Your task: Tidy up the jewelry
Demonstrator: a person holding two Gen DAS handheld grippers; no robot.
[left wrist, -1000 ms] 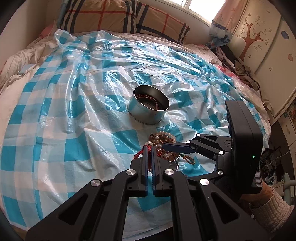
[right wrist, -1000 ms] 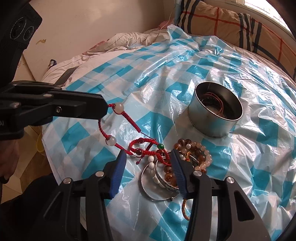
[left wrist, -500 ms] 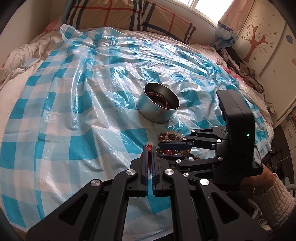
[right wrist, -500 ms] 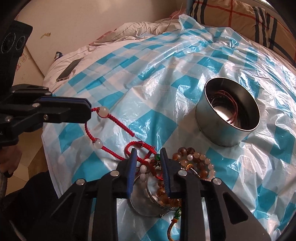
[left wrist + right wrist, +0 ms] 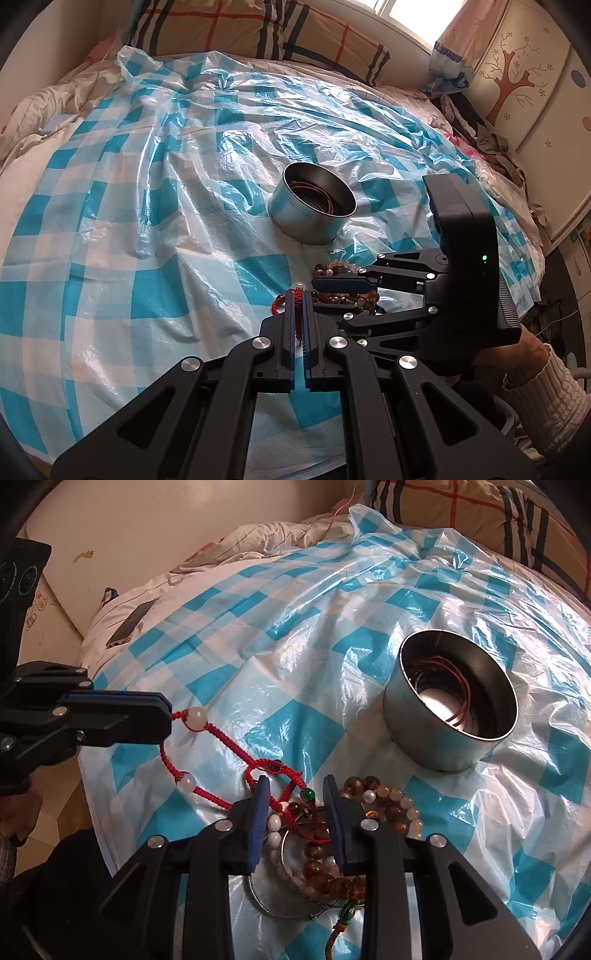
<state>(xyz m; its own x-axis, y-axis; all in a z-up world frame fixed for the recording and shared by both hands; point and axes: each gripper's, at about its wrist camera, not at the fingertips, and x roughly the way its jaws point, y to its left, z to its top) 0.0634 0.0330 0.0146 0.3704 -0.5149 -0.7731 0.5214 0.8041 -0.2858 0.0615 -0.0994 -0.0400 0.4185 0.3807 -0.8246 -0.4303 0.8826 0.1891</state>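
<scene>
My left gripper (image 5: 300,295) is shut on a red braided cord bracelet (image 5: 218,738) with white beads, its cord stretched from the jaws (image 5: 162,716) to a tangled pile of bead bracelets (image 5: 373,808) and a silver bangle (image 5: 273,904). My right gripper (image 5: 295,786) is partly closed, its jaws straddling the pile where the red cord is tangled; whether it grips anything is unclear. It also shows in the left wrist view (image 5: 343,284). A round metal tin (image 5: 448,716) holding red rings stands beyond the pile (image 5: 312,206).
A blue-and-white checked plastic sheet (image 5: 147,184) covers the bed. Plaid pillows (image 5: 258,29) lie at the head. A phone (image 5: 131,624) lies on the bedding at the left edge. A painted wardrobe (image 5: 535,74) stands to the right.
My right gripper came down over the pile and narrowed its jaws around the tangled cord. My left gripper kept hold of the red bracelet, and the cord is now pulled tauter.
</scene>
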